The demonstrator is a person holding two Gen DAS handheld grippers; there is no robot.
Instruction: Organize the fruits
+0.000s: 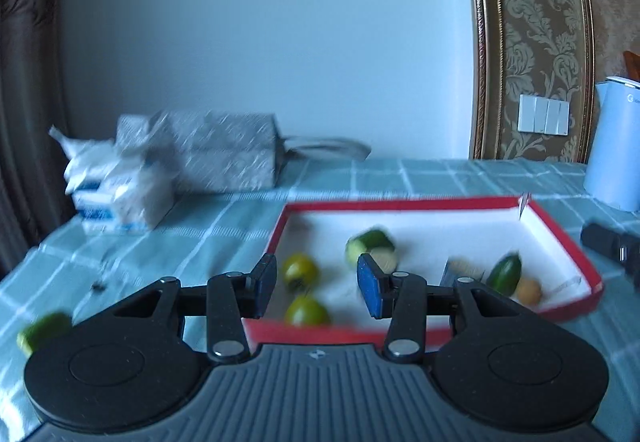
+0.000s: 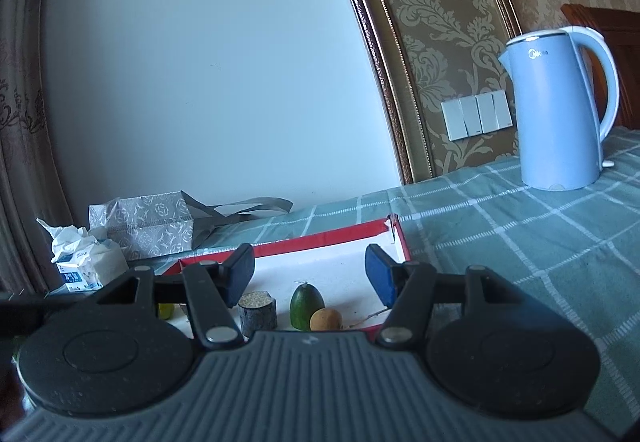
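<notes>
A red-rimmed white tray (image 1: 560, 234) lies on the checked cloth. In it are two green tomatoes (image 1: 300, 269) (image 1: 307, 312), a cut cucumber piece (image 1: 370, 246), a dark green fruit (image 1: 505, 274) and a small brown fruit (image 1: 529, 290). Another green piece (image 1: 43, 330) lies on the cloth at the left, outside the tray. My left gripper (image 1: 316, 288) is open and empty above the tray's near left corner. My right gripper (image 2: 310, 278) is open and empty over the tray (image 2: 320, 240), above the dark green fruit (image 2: 306, 306), the brown fruit (image 2: 326, 320) and a cut dark piece (image 2: 258, 312).
A blue kettle (image 2: 558, 114) stands at the right on the cloth. A grey patterned bag (image 1: 224, 150) and a tissue pack (image 1: 120, 186) sit at the back left by the wall. A dark object (image 1: 608, 242) lies right of the tray.
</notes>
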